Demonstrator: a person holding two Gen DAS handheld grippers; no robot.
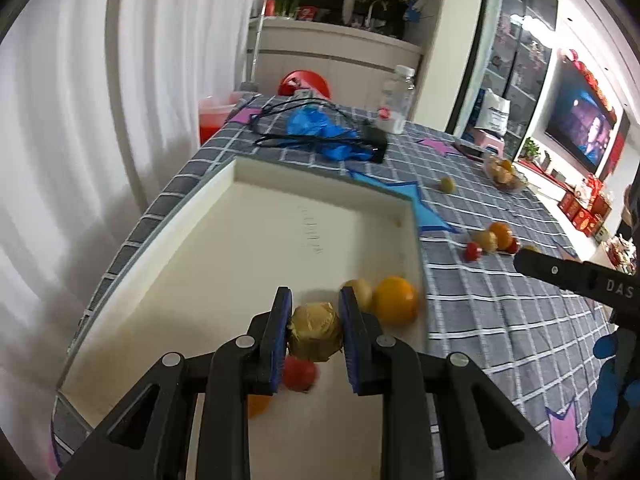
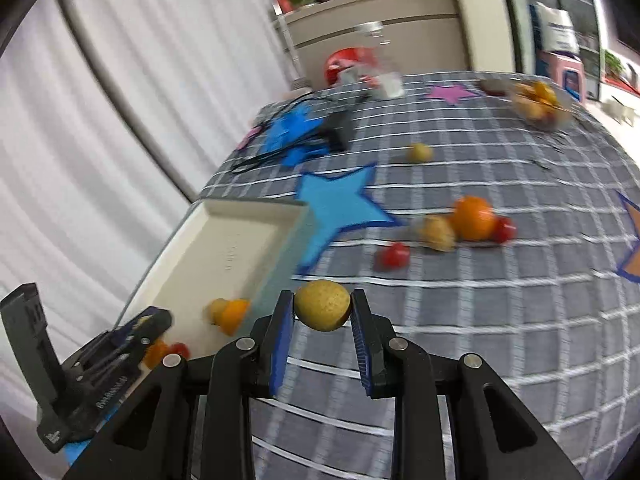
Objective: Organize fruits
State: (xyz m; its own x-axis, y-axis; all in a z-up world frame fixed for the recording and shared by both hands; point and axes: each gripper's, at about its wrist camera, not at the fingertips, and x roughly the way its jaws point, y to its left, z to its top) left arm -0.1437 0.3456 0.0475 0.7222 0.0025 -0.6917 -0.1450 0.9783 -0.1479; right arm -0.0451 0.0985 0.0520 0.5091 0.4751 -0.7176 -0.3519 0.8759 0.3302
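Left gripper (image 1: 315,330) clamped a brownish fruit (image 1: 315,336) low over the tray (image 1: 240,248), an orange (image 1: 396,300) just right of it. Right gripper (image 2: 322,312) pinched a yellow fruit (image 2: 322,305) above the cloth (image 2: 500,340), the tray lying near-left of it. Loose fruit (image 2: 472,218) waited farther right, likely the right gripper's job.

The left wrist view looks down steeply and close into the white tray (image 1: 224,248) near the curtain side. The right wrist view sits farther right, low over the checked tablecloth (image 2: 500,320), facing the kitchen. Both share the tray, the blue star (image 1: 420,204) and loose fruit.
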